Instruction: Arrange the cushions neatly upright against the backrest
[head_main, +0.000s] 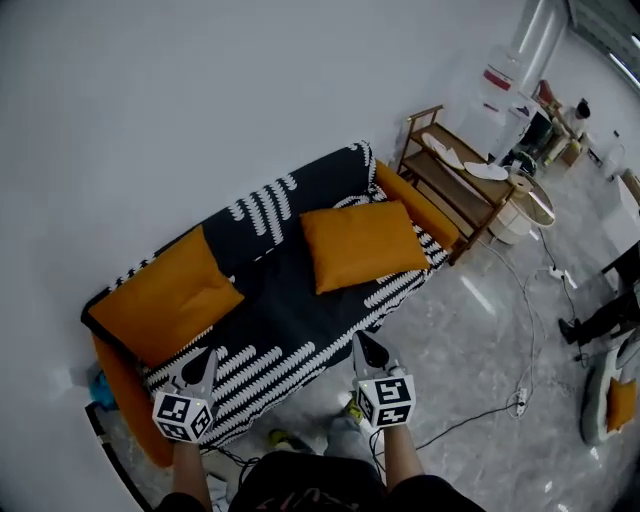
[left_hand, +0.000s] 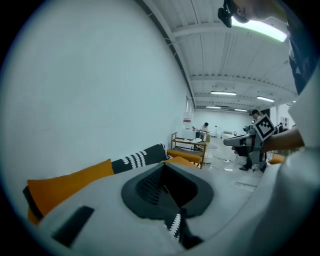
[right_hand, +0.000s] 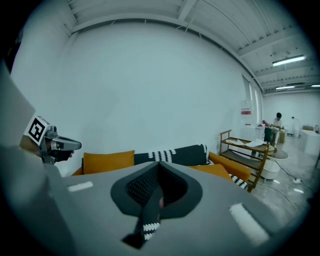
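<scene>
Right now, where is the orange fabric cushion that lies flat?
In the head view, the orange cushion lies on the seat of the black-and-white sofa, toward its right end, near the wooden shelf.

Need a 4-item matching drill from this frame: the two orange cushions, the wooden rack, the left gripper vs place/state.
Things
1. orange square fabric cushion on the left
2. orange square fabric cushion nearer the middle
3. brown wooden two-shelf rack
4. left gripper

Place or state
A. shut, empty, in front of the black-and-white patterned sofa
B. lying on the seat
C. upright against the backrest
D. on the floor past the sofa's right end

Pairs: 1-C, 2-B, 3-D, 4-A
</scene>
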